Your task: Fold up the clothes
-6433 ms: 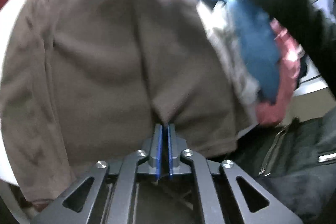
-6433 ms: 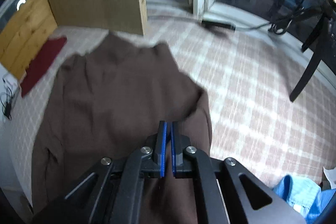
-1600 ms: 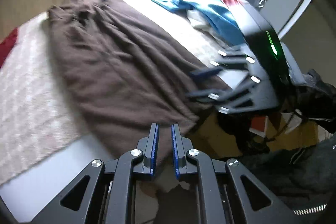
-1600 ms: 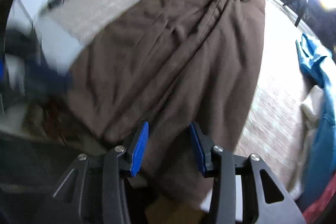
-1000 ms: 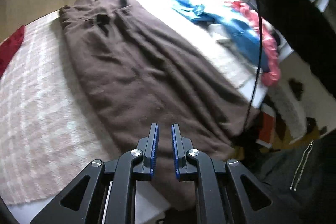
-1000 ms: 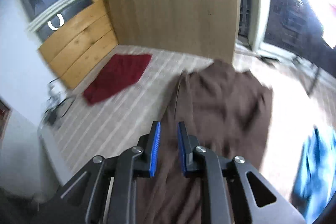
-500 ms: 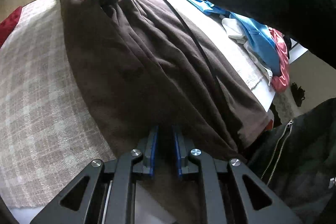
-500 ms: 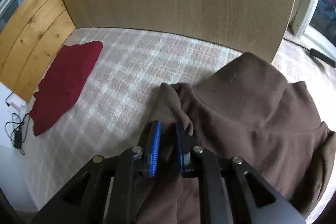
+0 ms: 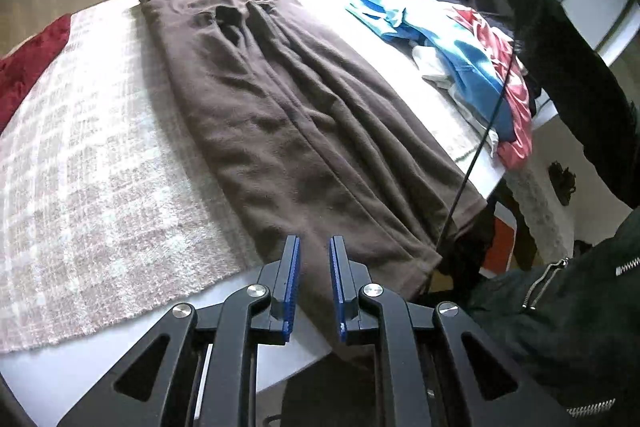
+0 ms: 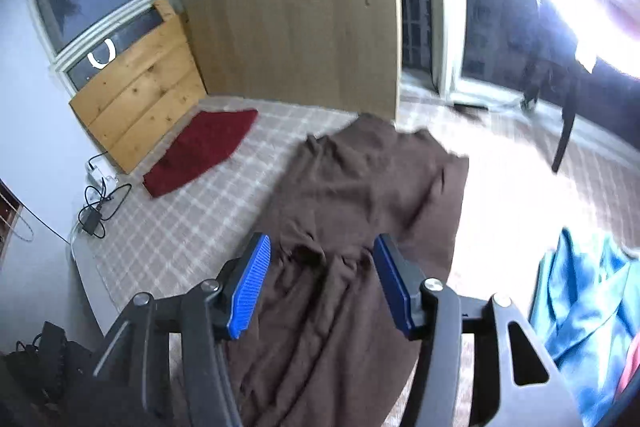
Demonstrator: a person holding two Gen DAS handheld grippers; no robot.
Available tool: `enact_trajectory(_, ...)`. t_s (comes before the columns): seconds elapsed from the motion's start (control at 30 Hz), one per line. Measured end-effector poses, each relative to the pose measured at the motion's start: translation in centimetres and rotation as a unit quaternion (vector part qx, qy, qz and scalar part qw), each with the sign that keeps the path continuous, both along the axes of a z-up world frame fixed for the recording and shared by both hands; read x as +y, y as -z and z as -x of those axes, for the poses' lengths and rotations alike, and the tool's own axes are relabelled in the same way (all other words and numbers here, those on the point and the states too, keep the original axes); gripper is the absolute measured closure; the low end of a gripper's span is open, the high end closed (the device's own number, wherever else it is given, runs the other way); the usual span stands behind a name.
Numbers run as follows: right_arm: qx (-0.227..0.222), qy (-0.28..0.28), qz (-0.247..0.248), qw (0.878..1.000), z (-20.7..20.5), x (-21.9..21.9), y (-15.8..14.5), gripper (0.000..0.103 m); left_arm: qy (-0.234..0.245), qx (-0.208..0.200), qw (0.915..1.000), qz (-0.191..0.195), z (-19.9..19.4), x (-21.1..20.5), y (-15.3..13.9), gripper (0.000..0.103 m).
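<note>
We see the long brown fleece garment (image 9: pixel 288 115) lying flat on the checked cloth (image 9: pixel 92 163); soft and limp, best pinched at hem corners. Left gripper (image 9: pixel 312 287) nearly closed, empty; right gripper (image 10: pixel 320 283) just opened, released.

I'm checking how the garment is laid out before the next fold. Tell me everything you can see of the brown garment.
The brown garment is a long, soft, fleece-like piece, spread lengthwise and mostly flat on the checked cloth covering the table. Lengthwise creases and ridges run down it, and its far end is bunched into small folds. Its near end hangs over the table edge. The left gripper, jaws narrowly apart, sits just above that near end with fabric showing between the fingers. The right gripper, just opened, hangs wide above the far end, not gripping it.
</note>
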State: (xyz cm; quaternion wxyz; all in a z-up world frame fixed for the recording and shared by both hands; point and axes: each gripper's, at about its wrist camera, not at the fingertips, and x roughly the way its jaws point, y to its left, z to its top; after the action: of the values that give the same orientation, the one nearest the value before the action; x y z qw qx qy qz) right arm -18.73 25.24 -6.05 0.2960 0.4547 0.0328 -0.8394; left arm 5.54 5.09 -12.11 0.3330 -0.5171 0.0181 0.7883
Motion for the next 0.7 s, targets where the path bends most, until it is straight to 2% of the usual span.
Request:
enact_trajectory(0.13, -0.054, -0.011, -0.022, 0.998, 2.9, -3.6, 5.4, 0.049, 0.019, 0.006, 0.9998, 0.009, -0.4, 1.7, 0.1, 0.09)
enact_trajectory(0.3, -0.087, -0.036, -0.068, 0.993, 5.6, -8.3, 11.0, 0.05, 0.018, -0.002, 0.9997, 0.015, -0.8, 2.4, 1.0, 0.089)
enact_trajectory(0.33, -0.089, -0.037, -0.08, 0.992, 5.9, -8.8, 11.7, 0.051, 0.017, -0.004, 0.9997, 0.016, -0.9, 2.5, 1.2, 0.089)
enact_trajectory(0.4, -0.09, -0.047, -0.111, 0.989, 6.0, -9.4, 12.9, 0.062, 0.015, -0.008, 0.9997, 0.019, -1.0, 2.5, 1.5, 0.089)
enact_trajectory(0.43, -0.089, -0.049, -0.117, 0.988, 6.0, -9.5, 13.0, 0.062, 0.011, -0.009, 0.9997, 0.02, -1.1, 2.3, 1.6, 0.089)
enact_trajectory(0.5, -0.084, -0.039, -0.129, 0.987, 5.7, -9.2, 11.9, 0.063, -0.004, -0.009, 0.9998, 0.018, -1.3, 1.4, 1.2, 0.089)
enact_trajectory(0.53, -0.075, -0.036, -0.114, 0.99, 5.1, -8.6, 10.3, 0.063, -0.016, -0.01, 0.9997, 0.013, -1.5, 0.6, 0.8, 0.089)
enact_trajectory(0.67, -0.055, -0.017, -0.002, 0.998, 0.1, -3.1, 3.2, 0.06, -0.051, -0.016, 0.9985, 0.008, -2.2, -1.8, 0.3, 0.086)
enact_trajectory(0.7, -0.049, -0.004, 0.012, 0.999, -2.1, -0.9, 1.7, 0.055, -0.06, -0.018, 0.998, 0.007, -2.4, -2.4, 0.2, 0.087)
